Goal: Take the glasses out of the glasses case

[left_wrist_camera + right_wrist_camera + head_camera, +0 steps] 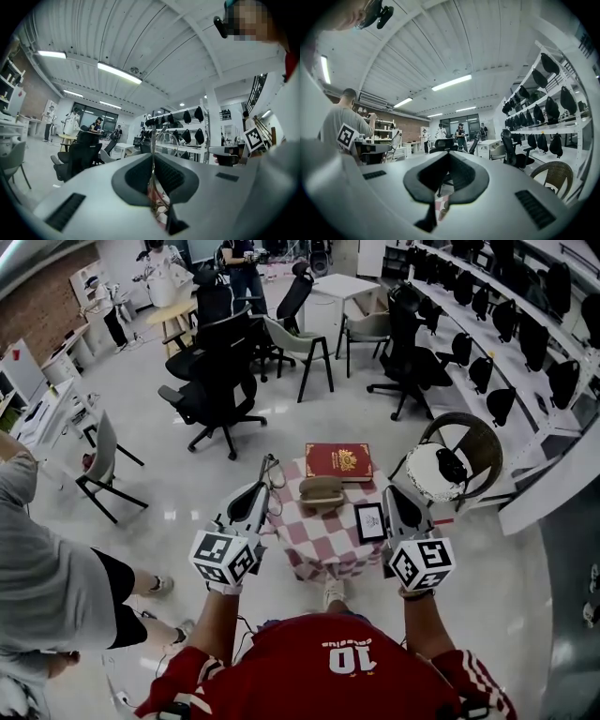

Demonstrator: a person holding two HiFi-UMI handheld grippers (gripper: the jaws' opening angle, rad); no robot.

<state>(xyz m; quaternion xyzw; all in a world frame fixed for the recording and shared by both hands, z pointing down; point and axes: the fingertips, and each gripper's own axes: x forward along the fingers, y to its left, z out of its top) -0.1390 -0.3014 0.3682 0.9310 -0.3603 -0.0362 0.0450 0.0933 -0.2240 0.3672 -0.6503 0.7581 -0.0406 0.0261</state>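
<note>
A small table with a red-and-white checked cloth [323, 535] stands in front of me. A tan glasses case [322, 491] lies on its far middle; I cannot tell how its lid stands. My left gripper [265, 486] is over the table's left edge, shut on the glasses [271, 470], which stick up past its tips, off the case. In the left gripper view the thin frame of the glasses [152, 150] runs up between the closed jaws of the left gripper [152, 161]. My right gripper [389, 493] hovers at the table's right edge, shut and empty; the right gripper [447, 157] shows nothing between its jaws.
A red book [338, 461] lies at the table's far side and a small black-framed tablet [370, 521] at its right. A wicker chair [469, 451] stands close on the right. Black office chairs [217, 395] stand behind. A person in grey [42, 577] is at the left.
</note>
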